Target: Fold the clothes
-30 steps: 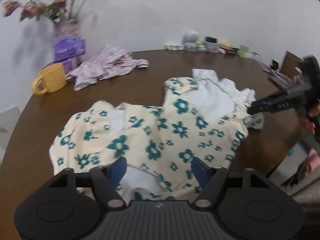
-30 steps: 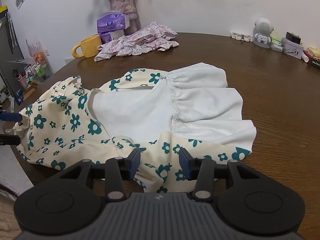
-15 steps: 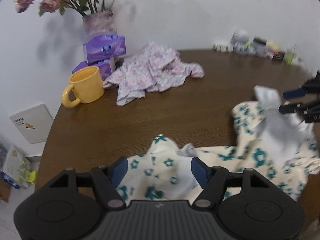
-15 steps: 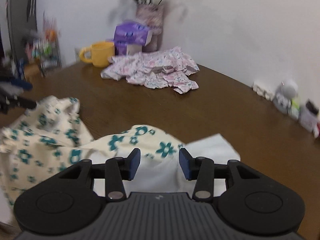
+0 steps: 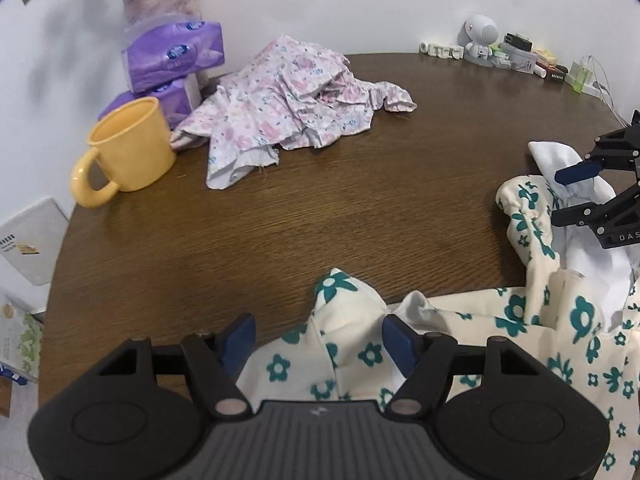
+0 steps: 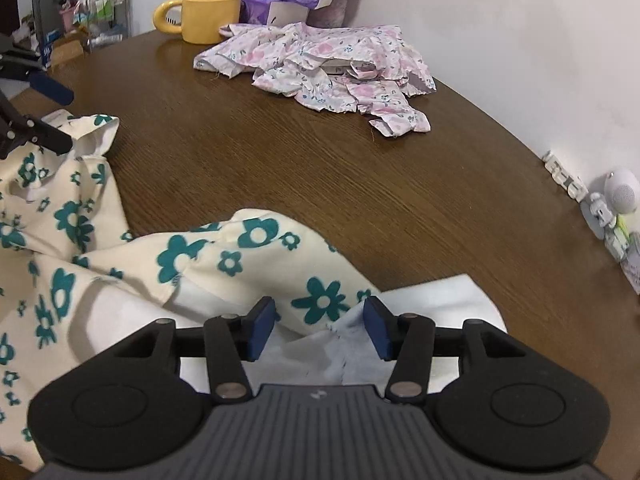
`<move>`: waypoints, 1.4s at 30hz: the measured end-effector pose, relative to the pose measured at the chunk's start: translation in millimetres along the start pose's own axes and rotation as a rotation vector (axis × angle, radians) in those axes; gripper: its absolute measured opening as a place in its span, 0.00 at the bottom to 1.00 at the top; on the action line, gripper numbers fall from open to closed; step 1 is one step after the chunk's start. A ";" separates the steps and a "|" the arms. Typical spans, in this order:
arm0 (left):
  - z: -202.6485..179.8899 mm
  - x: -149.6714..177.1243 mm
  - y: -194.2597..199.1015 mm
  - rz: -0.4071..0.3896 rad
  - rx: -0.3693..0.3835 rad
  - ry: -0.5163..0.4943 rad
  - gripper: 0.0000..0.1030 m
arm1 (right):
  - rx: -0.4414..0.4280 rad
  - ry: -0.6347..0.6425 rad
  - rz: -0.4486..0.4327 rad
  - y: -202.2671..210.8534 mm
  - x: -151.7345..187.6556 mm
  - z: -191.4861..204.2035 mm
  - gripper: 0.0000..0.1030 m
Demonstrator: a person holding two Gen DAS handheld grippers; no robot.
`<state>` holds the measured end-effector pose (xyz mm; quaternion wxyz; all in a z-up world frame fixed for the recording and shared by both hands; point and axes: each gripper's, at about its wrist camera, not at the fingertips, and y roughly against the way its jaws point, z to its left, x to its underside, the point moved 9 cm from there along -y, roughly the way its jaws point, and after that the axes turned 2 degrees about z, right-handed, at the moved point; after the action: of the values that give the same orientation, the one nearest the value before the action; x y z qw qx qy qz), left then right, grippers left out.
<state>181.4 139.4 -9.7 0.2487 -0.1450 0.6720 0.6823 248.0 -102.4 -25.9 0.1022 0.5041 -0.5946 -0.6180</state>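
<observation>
Table (image 5: 320,208) of dark wood carries everything. On its near part lies the cream dress with teal flowers (image 6: 224,256), bunched, its white lining turned up, likely mid-fold. The left gripper (image 5: 318,338) straddles a peaked fold with jaws apart, pads not pressing; the right gripper (image 6: 320,326) is opening over the white hem, cloth between its jaws. Beyond the dress sit a crumpled pink floral garment (image 5: 296,100), purple tissue packs (image 5: 174,54) and a yellow mug (image 5: 128,148), none blocking the fold.
</observation>
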 end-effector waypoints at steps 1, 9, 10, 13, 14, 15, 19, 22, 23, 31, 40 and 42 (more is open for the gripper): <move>0.1 -0.7 -3.2 0.003 0.004 -0.002 0.67 | 0.002 0.008 0.002 -2.6 -1.0 -0.1 0.49; -7.3 -5.9 -16.2 0.010 0.035 -0.045 0.66 | -0.074 0.001 0.011 -17.5 -11.3 -8.0 0.50; -8.7 -6.1 -16.9 0.012 0.033 -0.056 0.64 | -0.086 -0.003 0.015 -19.4 -12.0 -9.1 0.50; -12.2 -6.9 -17.5 0.011 0.029 -0.084 0.58 | -0.117 -0.018 0.020 -22.7 -12.8 -11.3 0.49; -13.2 -6.9 -17.5 0.013 0.034 -0.087 0.56 | -0.124 -0.025 0.022 -22.9 -13.0 -12.1 0.48; -14.1 -7.0 -17.7 0.015 0.037 -0.088 0.51 | -0.136 -0.030 0.022 -22.6 -13.4 -12.3 0.44; -17.0 -7.2 -18.7 0.021 0.040 -0.088 0.44 | -0.173 -0.051 0.021 -21.4 -15.4 -11.6 0.24; -18.2 -7.1 -19.1 0.022 0.033 -0.086 0.31 | -0.172 -0.058 0.013 -19.6 -16.3 -10.7 0.16; -18.5 -7.1 -19.0 0.022 0.029 -0.088 0.26 | -0.170 -0.062 0.011 -19.1 -16.3 -10.8 0.12; -17.7 -13.1 -8.4 -0.026 -0.006 -0.081 0.03 | -0.154 -0.149 -0.039 -8.1 -13.6 -24.4 0.07; -25.9 -42.5 3.3 -0.129 -0.056 -0.113 0.03 | -0.089 -0.255 -0.090 12.5 -5.4 -52.7 0.06; -26.6 -52.9 2.2 -0.154 -0.052 -0.119 0.03 | -0.053 -0.283 -0.098 17.9 -3.8 -61.9 0.06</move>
<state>220.8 105.5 18.8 0.3361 -0.1621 0.6249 0.6858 287.4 -143.6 4.3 0.0001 0.4375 -0.5612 -0.7026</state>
